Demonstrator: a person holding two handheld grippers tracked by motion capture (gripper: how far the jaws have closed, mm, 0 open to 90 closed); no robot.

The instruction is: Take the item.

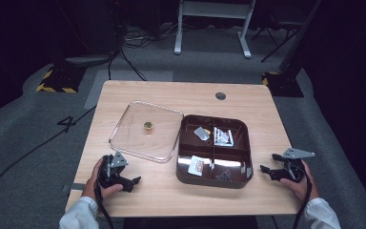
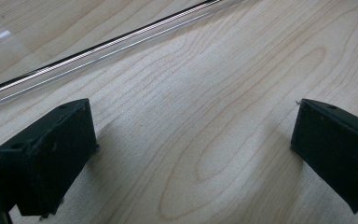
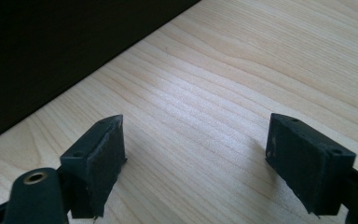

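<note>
1. On the table (image 1: 186, 98), right of centre, sits a dark box (image 1: 214, 150) w/ four compartments.
2. Box contents: far-left compartment has a small clear bag (image 1: 200, 132); far-right has a bigger clear bag (image 1: 223, 137) w/ pale parts; near-left has a flat packet (image 1: 196, 165) w/ orange print; near-right has a small dark item (image 1: 224, 175), too small to tell what.
3. Left of the box lies a clear lid (image 1: 146, 131), flat on the wood, its right edge just beside the box wall. A small gold knob (image 1: 148, 125) sits at its middle.
4. Your left gripper (image 1: 134, 182) rests low at the near-left of the table, near the lid's near edge. Left gripper view: jaws wide apart, nothing between them, bare wood under them, lid rim (image 2: 102, 46) running across ahead.
5. Your right gripper (image 1: 264, 168) is at the near-right edge, close to the box, not touching. Right gripper view: jaws spread wide, empty, wood grain below, box's dark wall (image 3: 65, 51) ahead on the left.
6. Both your hands are on the grippers; white sleeves (image 1: 81, 214) come in from the bottom.
</note>
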